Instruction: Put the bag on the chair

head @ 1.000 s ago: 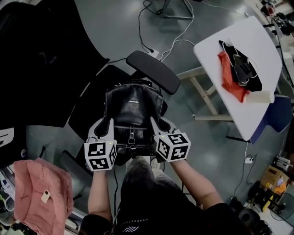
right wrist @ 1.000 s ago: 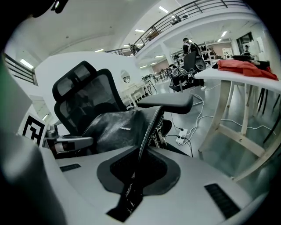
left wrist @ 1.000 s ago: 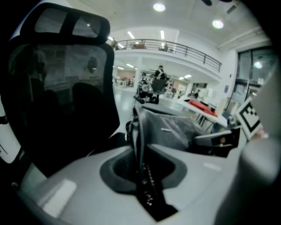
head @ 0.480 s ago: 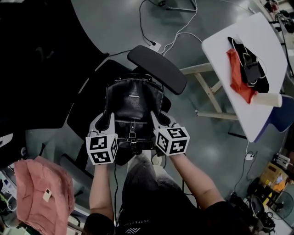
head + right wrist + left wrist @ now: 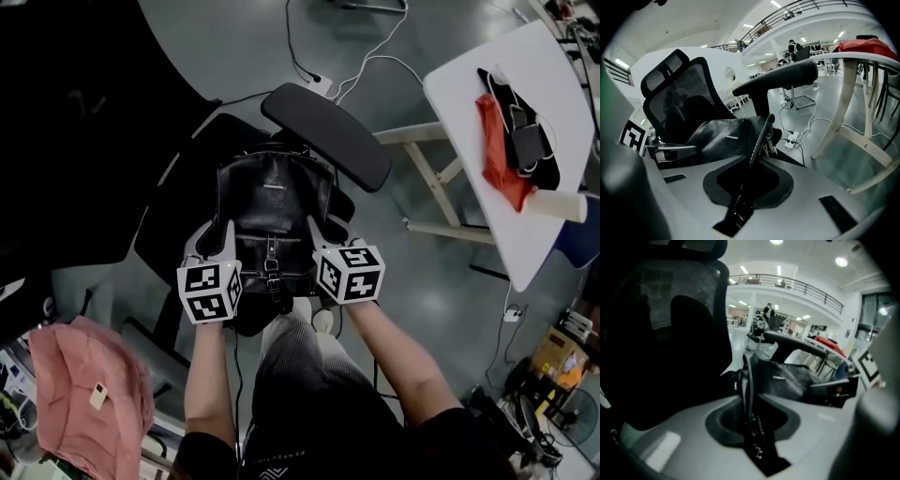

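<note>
A black leather bag (image 5: pixel 272 211) lies on the seat (image 5: pixel 183 211) of a black office chair, between the backrest (image 5: pixel 75 141) and an armrest (image 5: pixel 328 136). My left gripper (image 5: pixel 225 236) is at the bag's left side and my right gripper (image 5: pixel 314 232) at its right side. In the left gripper view the left gripper (image 5: pixel 747 380) has a thin black bag strap (image 5: pixel 749 399) running between its jaws, which are opening. In the right gripper view the right gripper (image 5: pixel 761 140) has the bag's stitched edge strap (image 5: pixel 759 133) between its jaws, which are also opening.
A white table (image 5: pixel 469 141) stands at the right with a red cloth (image 5: pixel 497 141) and dark items on it. A pink bag (image 5: pixel 84 394) lies at the lower left. Cables and a power strip (image 5: pixel 319 84) lie on the grey floor beyond the chair.
The bag stays on the seat with both grippers at its sides. The head view has shifted a little, and the table sits further right.
</note>
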The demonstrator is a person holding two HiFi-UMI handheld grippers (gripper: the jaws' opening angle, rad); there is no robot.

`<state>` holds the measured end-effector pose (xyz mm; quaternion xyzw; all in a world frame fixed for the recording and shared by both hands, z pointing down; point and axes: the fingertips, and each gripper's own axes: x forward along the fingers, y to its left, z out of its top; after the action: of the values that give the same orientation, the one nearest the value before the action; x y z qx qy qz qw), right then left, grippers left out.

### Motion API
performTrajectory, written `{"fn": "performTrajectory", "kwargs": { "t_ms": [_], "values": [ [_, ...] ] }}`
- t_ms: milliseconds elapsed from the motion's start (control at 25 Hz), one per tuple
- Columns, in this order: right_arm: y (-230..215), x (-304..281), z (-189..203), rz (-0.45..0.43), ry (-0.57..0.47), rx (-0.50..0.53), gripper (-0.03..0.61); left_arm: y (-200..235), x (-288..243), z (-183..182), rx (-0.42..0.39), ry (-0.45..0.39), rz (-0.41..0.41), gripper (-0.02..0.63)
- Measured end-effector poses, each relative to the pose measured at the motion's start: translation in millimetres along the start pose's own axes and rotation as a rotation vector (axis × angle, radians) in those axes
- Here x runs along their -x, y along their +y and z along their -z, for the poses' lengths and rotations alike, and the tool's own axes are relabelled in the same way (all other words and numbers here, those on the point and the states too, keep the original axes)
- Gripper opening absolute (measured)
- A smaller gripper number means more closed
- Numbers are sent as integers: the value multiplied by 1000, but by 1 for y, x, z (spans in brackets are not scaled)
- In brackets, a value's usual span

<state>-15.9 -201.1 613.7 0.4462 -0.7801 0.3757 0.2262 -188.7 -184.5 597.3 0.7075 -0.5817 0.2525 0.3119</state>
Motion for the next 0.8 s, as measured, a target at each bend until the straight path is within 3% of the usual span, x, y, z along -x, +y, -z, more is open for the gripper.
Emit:
{"fn": "performTrajectory", "kwargs": {
  "t_ms": [800],
  "values": [
    [-10,-23,2,21,63,2,101,27,-34,14,58,62,-33,151]
  ]
}}
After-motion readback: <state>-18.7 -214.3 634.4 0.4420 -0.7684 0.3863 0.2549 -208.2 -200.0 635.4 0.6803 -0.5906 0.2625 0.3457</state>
